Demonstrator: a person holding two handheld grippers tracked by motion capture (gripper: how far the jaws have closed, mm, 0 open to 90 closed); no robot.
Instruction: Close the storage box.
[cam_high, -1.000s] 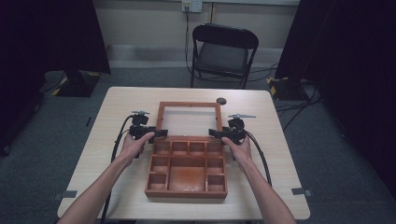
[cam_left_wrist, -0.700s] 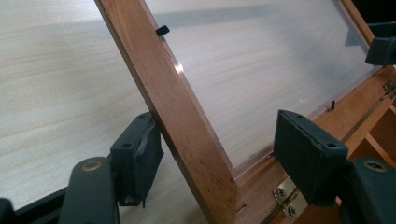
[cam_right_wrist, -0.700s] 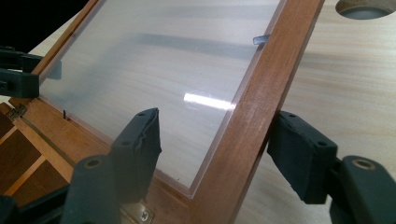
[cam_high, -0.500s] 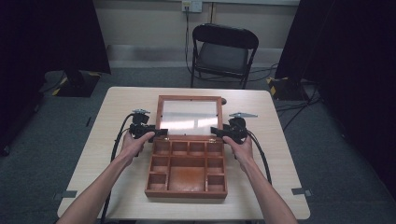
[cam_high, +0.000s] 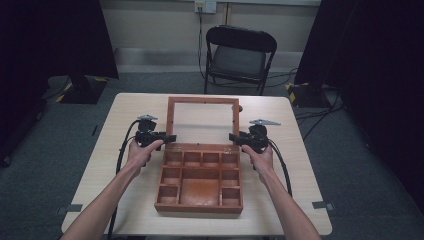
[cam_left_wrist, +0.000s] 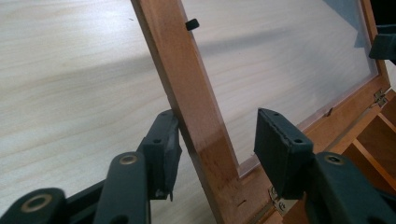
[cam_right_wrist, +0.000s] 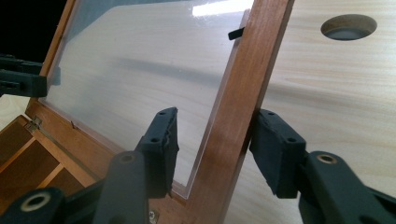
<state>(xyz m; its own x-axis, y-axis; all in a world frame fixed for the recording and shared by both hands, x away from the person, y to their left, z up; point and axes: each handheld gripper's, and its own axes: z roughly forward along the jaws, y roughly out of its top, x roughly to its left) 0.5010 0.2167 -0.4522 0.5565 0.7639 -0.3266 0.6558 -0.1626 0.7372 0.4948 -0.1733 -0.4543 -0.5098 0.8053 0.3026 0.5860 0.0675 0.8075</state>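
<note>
Standing tilted back: wooden box (cam_high: 200, 180) lid (cam_high: 202, 120), clear pane in reddish-brown frame.

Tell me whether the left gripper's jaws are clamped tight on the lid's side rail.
No: in the left gripper view the left gripper straddles the lid frame, one pad touching and the other standing off it.

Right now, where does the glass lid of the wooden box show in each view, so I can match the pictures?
High view: the glass lid stands open at table centre, behind the compartments, between both grippers.
Left gripper view: its side rail runs up between the jaws, glass to the right.
Right gripper view: its other side rail runs between the jaws, glass to the left.
Shared landmark: the brass hinges joining lid and box.
</note>
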